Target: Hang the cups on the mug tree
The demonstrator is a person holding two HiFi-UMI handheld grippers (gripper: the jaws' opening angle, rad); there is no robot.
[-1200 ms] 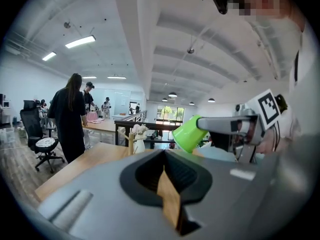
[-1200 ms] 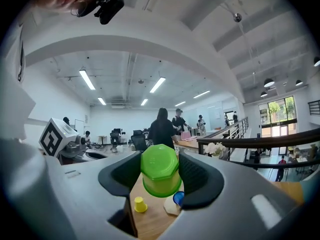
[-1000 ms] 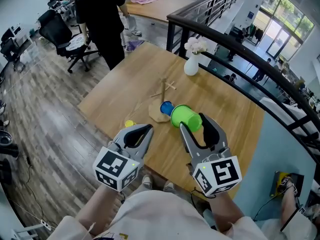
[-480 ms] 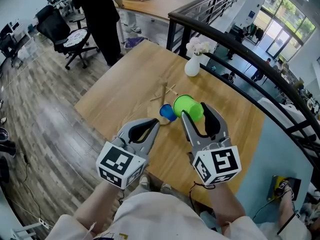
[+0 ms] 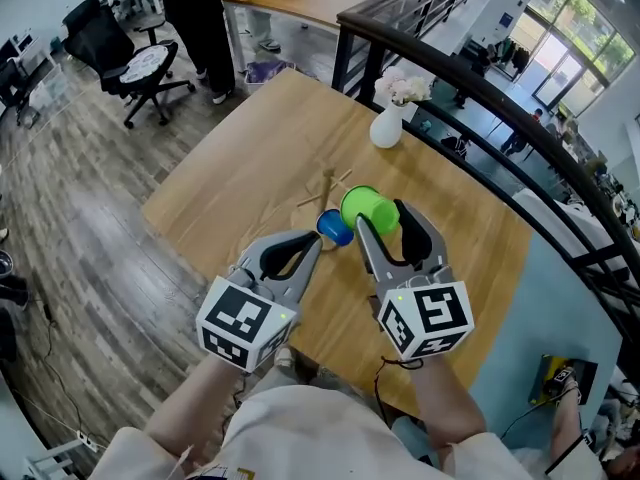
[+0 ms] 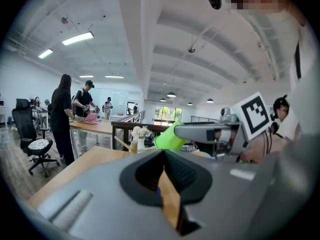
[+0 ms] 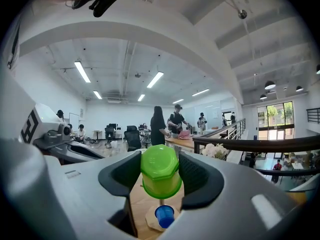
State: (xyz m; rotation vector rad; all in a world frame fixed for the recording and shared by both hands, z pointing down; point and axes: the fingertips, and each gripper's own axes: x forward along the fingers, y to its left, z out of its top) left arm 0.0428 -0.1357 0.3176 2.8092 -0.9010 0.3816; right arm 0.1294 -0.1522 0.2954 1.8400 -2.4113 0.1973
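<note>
Mug tree at middle of table; second cup at its base, near side. Held cup between right gripper jaws, just right of second cup. Left gripper near-left. Vase at far edge, railing behind.

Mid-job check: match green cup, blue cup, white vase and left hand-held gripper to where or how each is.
1 green cup
2 blue cup
3 white vase
4 left hand-held gripper

A shut, empty
B at the mug tree
C held by the right hand-held gripper
D by the railing

Pairs: 1-C, 2-B, 3-D, 4-A
</note>
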